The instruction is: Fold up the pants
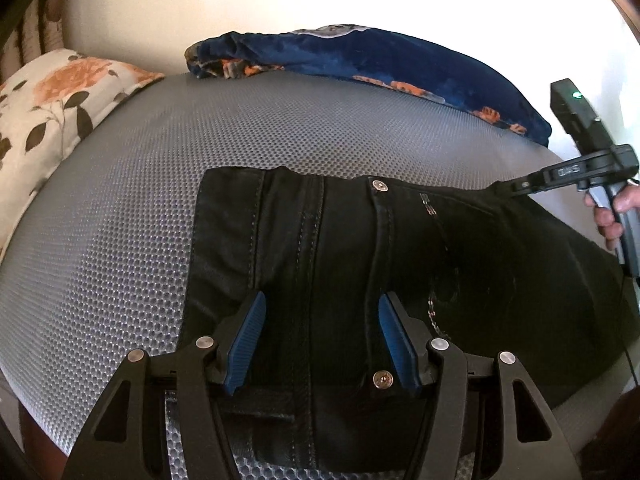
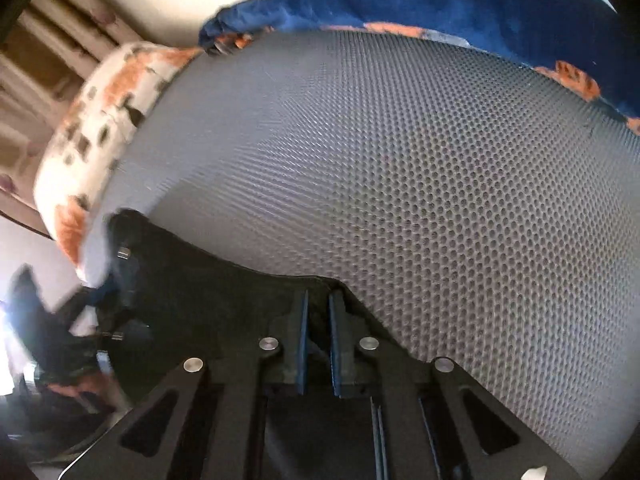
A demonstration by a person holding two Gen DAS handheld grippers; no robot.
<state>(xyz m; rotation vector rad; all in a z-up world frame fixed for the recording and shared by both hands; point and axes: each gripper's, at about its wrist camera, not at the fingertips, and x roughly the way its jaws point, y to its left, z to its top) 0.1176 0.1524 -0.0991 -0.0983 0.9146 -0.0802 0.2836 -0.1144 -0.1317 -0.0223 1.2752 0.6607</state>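
- Pants (image 1: 360,264), black, lie flat on the grey dotted mattress (image 1: 132,216).
- Left gripper (image 1: 320,340) hovers over them near a metal button (image 1: 383,380), fingers spread wide.
- Right gripper (image 2: 318,344) pinches the pants' far edge, fingers nearly together.
- Beyond lie a floral pillow (image 1: 52,116) and a blue blanket (image 1: 380,60).

The pants (image 1: 360,280) lie on the bed (image 1: 160,200), directly under my left tongs (image 1: 322,340), whose jaws stand wide apart over the cloth. My right tongs (image 2: 318,344) sit at the pants' far right edge, jaws nearly together with cloth between them. Beyond both tongs the bed runs on to a blanket (image 1: 380,56) heaped at its far side. A pillow (image 1: 52,120) lies ahead to the left of my left tongs.
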